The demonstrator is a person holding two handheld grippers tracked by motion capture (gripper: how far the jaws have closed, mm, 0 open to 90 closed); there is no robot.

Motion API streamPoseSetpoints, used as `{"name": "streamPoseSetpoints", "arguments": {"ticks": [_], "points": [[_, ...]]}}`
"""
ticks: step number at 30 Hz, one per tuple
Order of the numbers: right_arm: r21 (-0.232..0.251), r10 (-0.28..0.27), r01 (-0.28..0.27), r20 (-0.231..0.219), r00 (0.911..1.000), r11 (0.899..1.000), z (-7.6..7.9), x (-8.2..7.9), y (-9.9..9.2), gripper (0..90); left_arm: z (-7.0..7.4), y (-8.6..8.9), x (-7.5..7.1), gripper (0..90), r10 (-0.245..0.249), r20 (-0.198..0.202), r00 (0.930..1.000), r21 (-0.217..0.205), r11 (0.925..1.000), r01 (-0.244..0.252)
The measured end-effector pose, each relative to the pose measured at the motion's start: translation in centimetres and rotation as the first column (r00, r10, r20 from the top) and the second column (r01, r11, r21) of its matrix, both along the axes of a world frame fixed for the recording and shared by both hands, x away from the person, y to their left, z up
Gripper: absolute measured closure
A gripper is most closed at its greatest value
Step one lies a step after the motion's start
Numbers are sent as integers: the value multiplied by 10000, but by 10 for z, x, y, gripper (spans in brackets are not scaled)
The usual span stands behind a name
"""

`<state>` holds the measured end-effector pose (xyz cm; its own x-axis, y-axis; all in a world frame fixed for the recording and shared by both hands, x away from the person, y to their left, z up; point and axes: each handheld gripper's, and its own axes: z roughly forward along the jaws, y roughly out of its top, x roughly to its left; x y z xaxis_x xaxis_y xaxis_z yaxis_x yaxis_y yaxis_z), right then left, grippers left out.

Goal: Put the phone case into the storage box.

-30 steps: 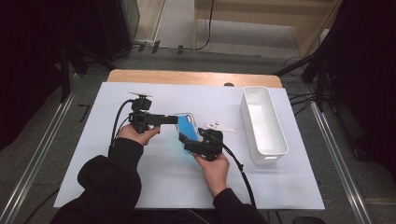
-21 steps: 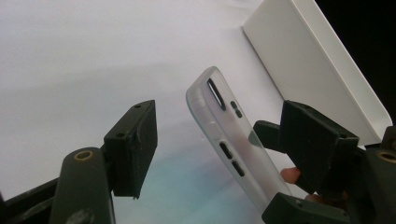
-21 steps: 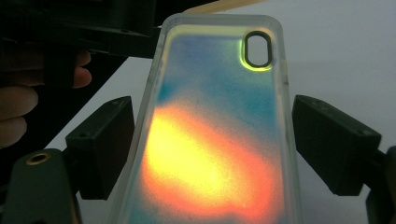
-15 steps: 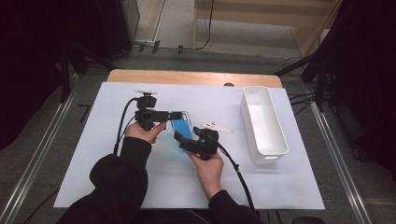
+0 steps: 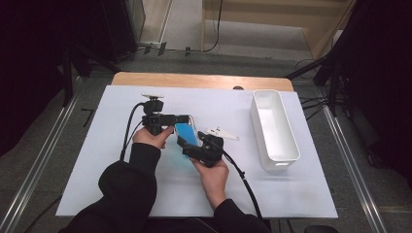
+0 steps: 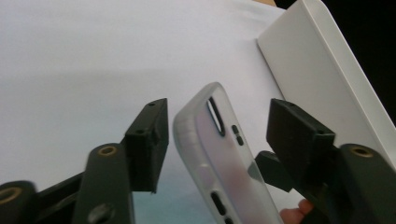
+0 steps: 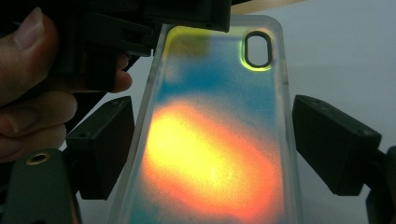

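A translucent phone case (image 5: 186,132), tinted blue, is raised off the white table cover at mid-table. In the right gripper view the phone case (image 7: 210,154) glows orange and blue, and my right gripper (image 7: 212,107) is shut on its two long edges. In the high view my right gripper (image 5: 187,143) reaches it from below right. My left gripper (image 5: 183,119) comes in from the left at the case's camera-hole end. It is open: in the left gripper view the phone case (image 6: 219,144) stands edge-on between the jaws of my left gripper (image 6: 217,116), with a gap on each side.
A long white tray (image 5: 257,121) stands to the right of the hands, and its side wall (image 6: 317,70) appears in the left gripper view. The white cover (image 5: 121,184) spreads over the table, with the wooden edge (image 5: 204,80) at the back.
Both hands have drifted slightly closer together. The case stays between the two grippers, and no grip has visibly changed.
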<state>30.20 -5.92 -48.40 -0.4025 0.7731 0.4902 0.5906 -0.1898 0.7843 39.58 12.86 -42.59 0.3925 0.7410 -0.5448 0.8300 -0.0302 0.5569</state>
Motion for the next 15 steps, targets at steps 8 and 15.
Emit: {"name": "streamPoseSetpoints", "arguments": {"ticks": [8,15], "points": [[47,-46,46,-26,10000,10000,-1,-1,2,144,-6,6,2,538,279,-373,9989,-561,9980,-299],[104,-15,14,41,10000,9999,-3,0,2,144,-6,10,2,630,391,-629,9973,-980,9942,-452]]}}
